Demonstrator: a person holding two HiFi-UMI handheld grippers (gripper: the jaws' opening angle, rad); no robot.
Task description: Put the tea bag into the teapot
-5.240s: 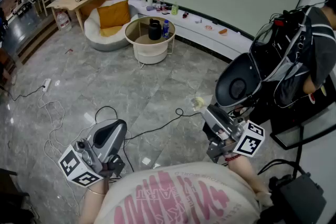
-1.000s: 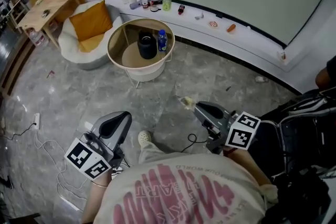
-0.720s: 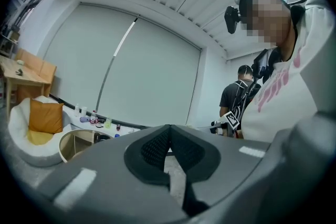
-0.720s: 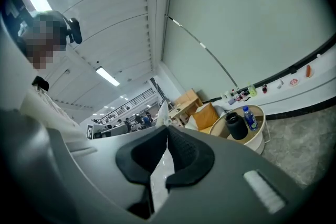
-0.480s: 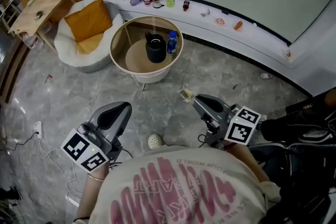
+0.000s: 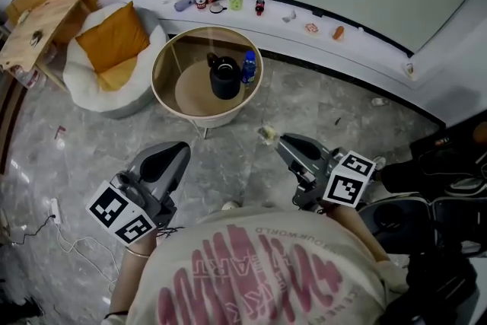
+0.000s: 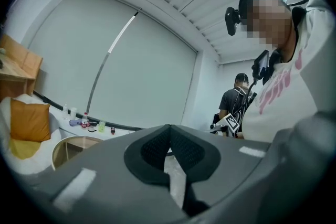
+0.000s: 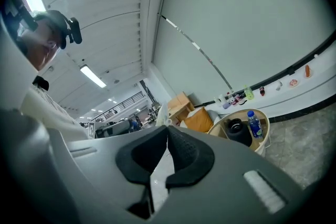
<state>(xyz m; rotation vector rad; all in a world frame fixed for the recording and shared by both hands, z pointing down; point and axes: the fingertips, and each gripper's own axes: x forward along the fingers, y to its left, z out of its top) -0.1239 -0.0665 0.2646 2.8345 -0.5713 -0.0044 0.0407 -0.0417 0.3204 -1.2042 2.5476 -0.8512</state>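
A black teapot (image 6: 224, 80) stands on the lower shelf of a round cream table (image 6: 163, 53), beside a blue-capped bottle (image 6: 248, 66). In the right gripper view the teapot (image 8: 237, 131) sits far ahead to the right. My right gripper (image 6: 281, 141) is shut on a small pale tea bag (image 6: 266, 135), held over the floor a short way before the table. The tea bag (image 8: 163, 112) pokes up from the closed jaws of my right gripper (image 8: 167, 128). My left gripper (image 6: 177, 153) is shut with nothing in it, low at the left. From the left gripper view, my left gripper (image 7: 169, 128) shows jaws pressed together.
A white beanbag with an orange cushion (image 6: 106, 38) lies left of the table. A white ledge (image 6: 304, 30) with bottles and small items curves behind it. A wooden desk (image 6: 34, 15) stands at far left. Cables (image 6: 46, 221) trail on the grey floor. Another person (image 7: 237, 99) stands at the right.
The table and teapot have drawn nearer and more central as the person walks toward them. Both grippers keep their pose, with the tea bag still in the right one.
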